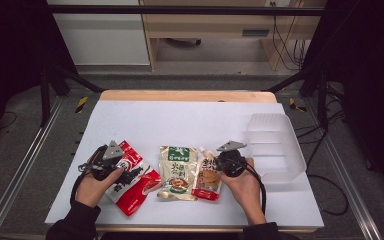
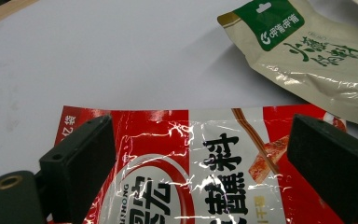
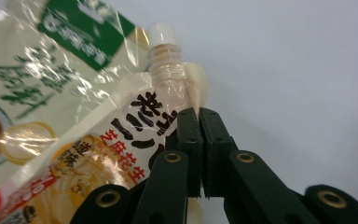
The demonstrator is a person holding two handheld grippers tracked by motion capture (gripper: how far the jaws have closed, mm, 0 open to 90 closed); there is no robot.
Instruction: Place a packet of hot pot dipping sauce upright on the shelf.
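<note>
Between the right gripper's point(image 3: 199, 116) pinching jaws, the spout pouch point(image 3: 121, 154) points capped-end away.

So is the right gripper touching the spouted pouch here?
Touching: in the right gripper view the right gripper has its jaws shut on the edge of the spouted pouch.

red pouch point(image 2: 186, 177): lower part cut off | green-label pouch point(image 2: 307, 60): right side cut off
</note>
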